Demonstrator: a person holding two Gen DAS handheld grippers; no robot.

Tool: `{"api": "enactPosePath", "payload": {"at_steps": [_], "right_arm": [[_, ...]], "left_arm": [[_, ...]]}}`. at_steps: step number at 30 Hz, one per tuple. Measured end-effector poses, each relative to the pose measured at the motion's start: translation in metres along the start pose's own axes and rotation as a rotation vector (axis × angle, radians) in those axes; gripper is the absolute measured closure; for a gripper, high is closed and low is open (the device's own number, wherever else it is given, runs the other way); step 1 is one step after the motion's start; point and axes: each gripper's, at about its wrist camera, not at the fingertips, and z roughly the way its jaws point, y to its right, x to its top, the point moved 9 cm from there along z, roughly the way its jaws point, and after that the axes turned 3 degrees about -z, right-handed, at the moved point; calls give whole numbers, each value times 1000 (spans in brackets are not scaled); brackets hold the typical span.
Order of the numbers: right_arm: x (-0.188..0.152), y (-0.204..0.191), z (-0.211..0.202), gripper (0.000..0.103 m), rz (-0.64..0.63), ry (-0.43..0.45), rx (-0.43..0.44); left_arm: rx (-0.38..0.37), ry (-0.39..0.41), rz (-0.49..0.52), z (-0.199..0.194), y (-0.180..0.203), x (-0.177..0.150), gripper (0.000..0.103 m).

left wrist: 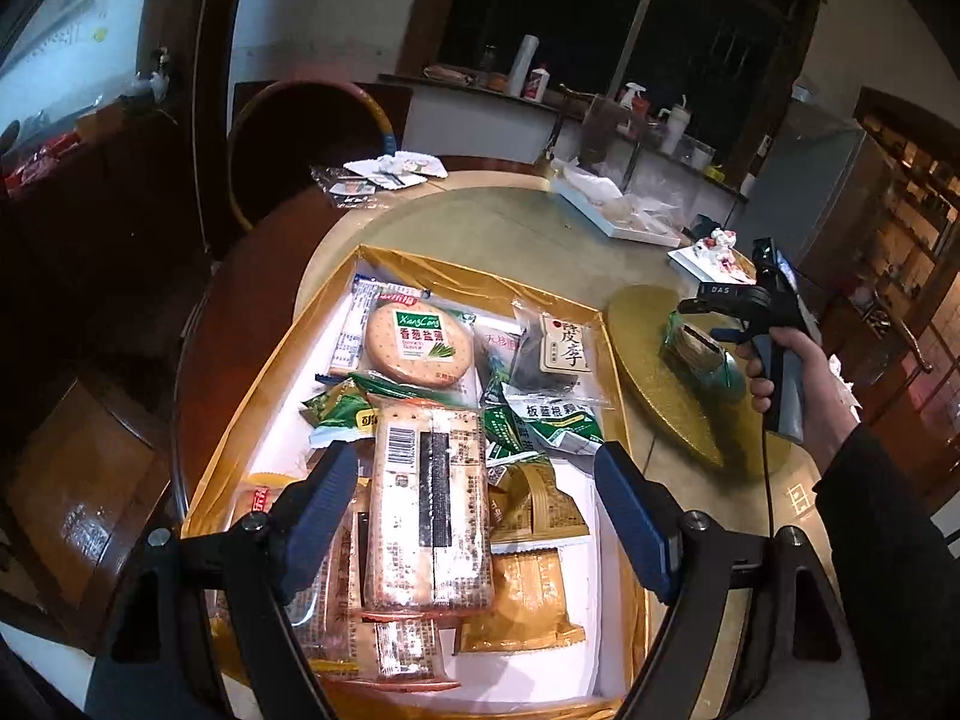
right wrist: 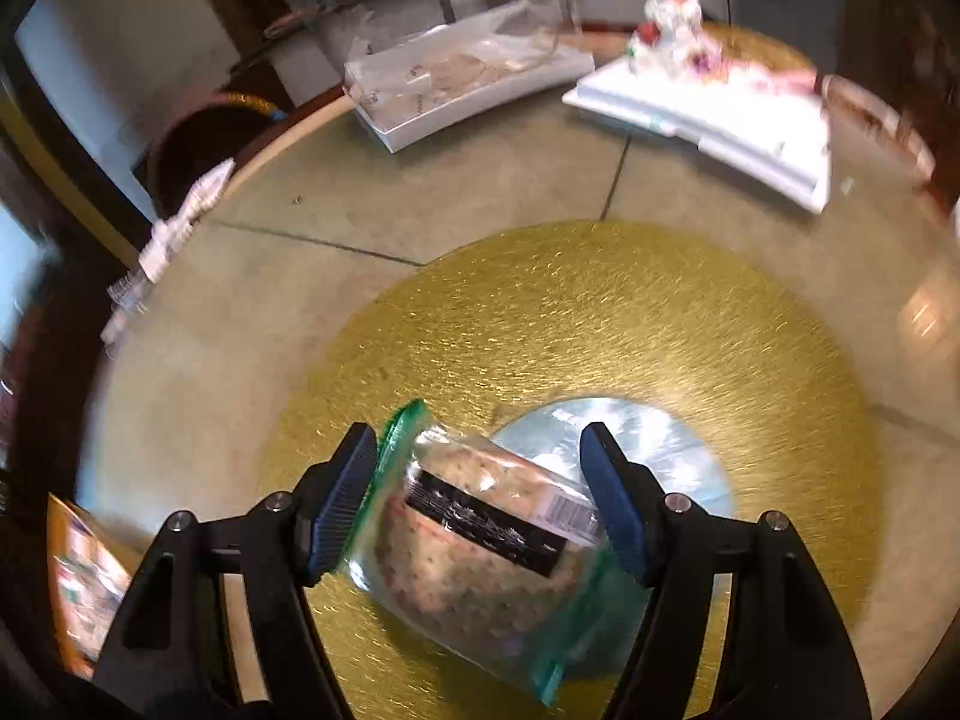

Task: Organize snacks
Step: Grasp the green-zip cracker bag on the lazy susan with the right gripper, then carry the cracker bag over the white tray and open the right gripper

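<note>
A gold-lined box (left wrist: 252,384) holds several snack packs. A long cracker pack (left wrist: 429,504) lies on top, between the open fingers of my left gripper (left wrist: 474,498), which hovers over it. A round cracker pack (left wrist: 417,345) lies at the box's far end. My right gripper (right wrist: 477,498) is open over a round gold board (right wrist: 600,312). A green-edged clear cracker pack (right wrist: 480,546) lies on the board between its fingers. The right gripper (left wrist: 699,315) also shows in the left wrist view, above that pack (left wrist: 696,354).
A white tray with clear wrapping (right wrist: 474,90) and a white stand with a small figurine (right wrist: 720,114) sit at the table's far side. Loose wrappers (left wrist: 384,177) lie at the far left edge. A chair (left wrist: 312,138) stands behind the table.
</note>
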Motion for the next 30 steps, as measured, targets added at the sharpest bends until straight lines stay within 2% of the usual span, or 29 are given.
{"api": "enactPosePath", "payload": {"at_steps": [3,5,6,9,12,13,14,16,20,24,28,30], "right_arm": [[-21,-8,-3,31,-14,-37,72],[-39,-22,-10,24,-37,-58,163],[-47,-27,-13,22,-63,-60,163],[-62,-39,-16,18,-115,-50,95],[-72,-52,-9,18,-239,-46,-85],[-76,-55,-7,20,-275,-49,-156],[-79,-56,-9,26,-281,-39,-184],[-87,-56,-16,29,-256,-42,-167],[-129,-50,-43,29,-258,-48,-140],[-208,-50,-92,29,-287,-18,-46],[-282,-43,-141,29,-269,15,95],[-311,-39,-162,29,-243,33,160]], "left_arm": [[-11,5,-6,0,2,1,22],[-22,2,-11,0,5,-1,22],[-30,-1,-12,0,7,-2,22],[-40,-9,-1,-1,14,-3,22],[-31,-19,-2,-2,18,-6,22],[-33,-23,-3,-4,20,-7,22],[-34,-23,-2,-6,20,-9,22],[-24,-15,7,-11,23,-12,22],[-30,-34,14,-15,34,-23,22],[-111,-84,38,-17,68,-44,22],[-253,-214,85,-6,121,-83,22],[-317,-279,66,0,140,-101,22]]}}
